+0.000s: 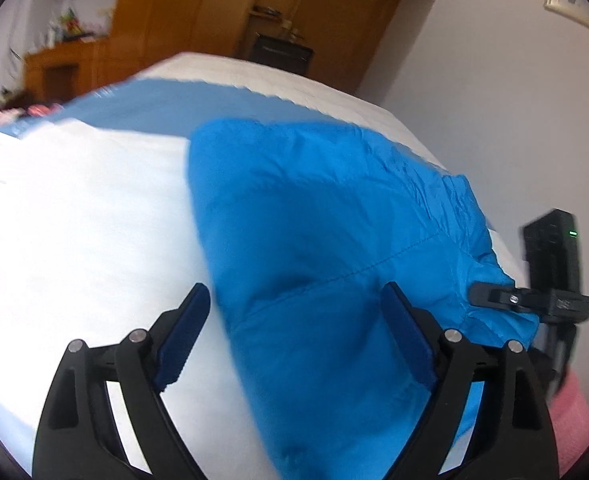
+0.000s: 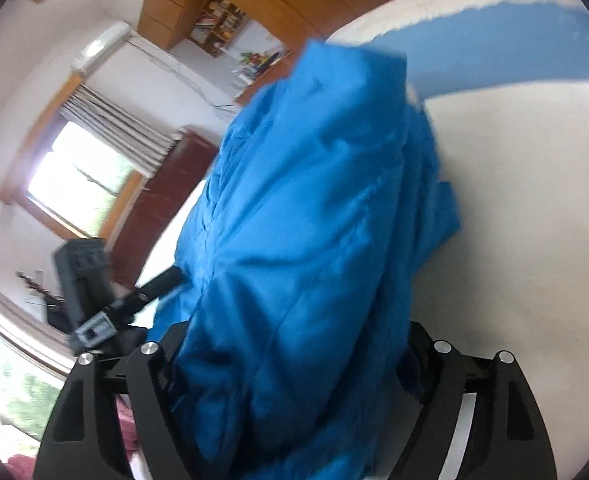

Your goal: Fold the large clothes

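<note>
Our left gripper [image 1: 294, 340] stood wide open, its two dark blue ribbed pads [image 1: 184, 334] well apart and pressing on nothing. The bright blue quilted jacket of thin padded fabric [image 1: 326, 240] lay between and under them, with the left pad over the bare white sheet and the right pad over the cloth. Our right gripper [image 2: 294, 360] also looked open; in the left wrist view one black finger of it [image 1: 494, 298] rested at the far edge of the jacket. In its own view the fabric bulged up between its fingers and hid the pads, so we could not see any pinch there.

The jacket lay on the white bed [image 1: 74, 208] as a thick folded bundle, and a paler blue band of the bedcover [image 1: 154, 104] ran behind it. A wooden wardrobe [image 1: 198, 8] stood farther away.

We judged that the step was to let go of a fold and to set the bundle flat. To do this well, we thought both grippers should lift away straight and slowly, so that the slippery cloth did not follow the pads. The puffy filling could spring back and open the fold, so a light press on the top before the next grip seemed wise to us. The next grip should take both layers at the edge together.
</note>
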Motion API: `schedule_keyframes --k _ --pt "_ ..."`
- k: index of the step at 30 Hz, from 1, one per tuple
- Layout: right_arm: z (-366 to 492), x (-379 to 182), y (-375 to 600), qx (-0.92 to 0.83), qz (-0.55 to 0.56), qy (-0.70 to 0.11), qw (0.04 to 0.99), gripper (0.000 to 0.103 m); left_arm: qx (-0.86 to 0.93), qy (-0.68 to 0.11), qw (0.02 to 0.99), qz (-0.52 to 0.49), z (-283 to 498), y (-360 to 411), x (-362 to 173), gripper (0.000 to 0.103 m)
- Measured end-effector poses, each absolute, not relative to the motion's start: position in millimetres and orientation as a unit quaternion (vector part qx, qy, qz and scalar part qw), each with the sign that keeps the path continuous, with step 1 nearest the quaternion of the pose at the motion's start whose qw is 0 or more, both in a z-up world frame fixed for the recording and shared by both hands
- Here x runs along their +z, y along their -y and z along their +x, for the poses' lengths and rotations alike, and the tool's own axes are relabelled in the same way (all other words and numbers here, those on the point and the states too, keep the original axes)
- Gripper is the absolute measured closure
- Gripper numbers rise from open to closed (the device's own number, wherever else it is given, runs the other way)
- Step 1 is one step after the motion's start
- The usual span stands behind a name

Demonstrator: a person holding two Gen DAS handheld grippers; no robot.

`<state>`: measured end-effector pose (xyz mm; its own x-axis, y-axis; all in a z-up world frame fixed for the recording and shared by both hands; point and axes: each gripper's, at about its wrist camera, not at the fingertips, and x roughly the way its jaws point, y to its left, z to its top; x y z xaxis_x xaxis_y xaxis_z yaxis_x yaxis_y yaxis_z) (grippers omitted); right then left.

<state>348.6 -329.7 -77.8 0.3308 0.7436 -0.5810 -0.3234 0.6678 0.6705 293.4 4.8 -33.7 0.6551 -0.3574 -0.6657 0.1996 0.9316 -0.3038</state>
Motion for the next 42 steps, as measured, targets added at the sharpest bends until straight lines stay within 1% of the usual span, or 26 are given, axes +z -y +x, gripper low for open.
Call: schedule_keyframes --k 3,6,14,16,23,32,42 --pt "325 -59 332 0.300 0.200 -0.464 0.809 0.020 -0.119 -0.382 0.913 -0.081 274 -4 -20 0.011" --pt "300 -41 330 0.258 0.175 -0.457 0.833 0.014 -0.099 -0.382 0.916 -0.066 253 -3 -12 0.008" --pt "236 -10 313 0.204 0.127 -0.458 0.856 0.009 -0.051 -0.365 0.929 -0.032 204 0 8 0.007" --pt "214 -7 313 0.191 0.110 -0.456 0.862 0.004 -0.047 -0.364 0.930 -0.024 192 2 13 0.006" --pt "173 14 302 0.162 0.060 -0.442 0.880 0.004 -0.039 -0.352 0.935 -0.015 149 7 29 0.005" --pt "143 23 292 0.132 0.043 -0.428 0.893 0.004 -0.033 -0.342 0.939 0.002 112 10 45 0.005" --pt "120 33 290 0.113 0.020 -0.420 0.900 0.004 -0.031 -0.344 0.938 0.007 89 8 51 0.005"
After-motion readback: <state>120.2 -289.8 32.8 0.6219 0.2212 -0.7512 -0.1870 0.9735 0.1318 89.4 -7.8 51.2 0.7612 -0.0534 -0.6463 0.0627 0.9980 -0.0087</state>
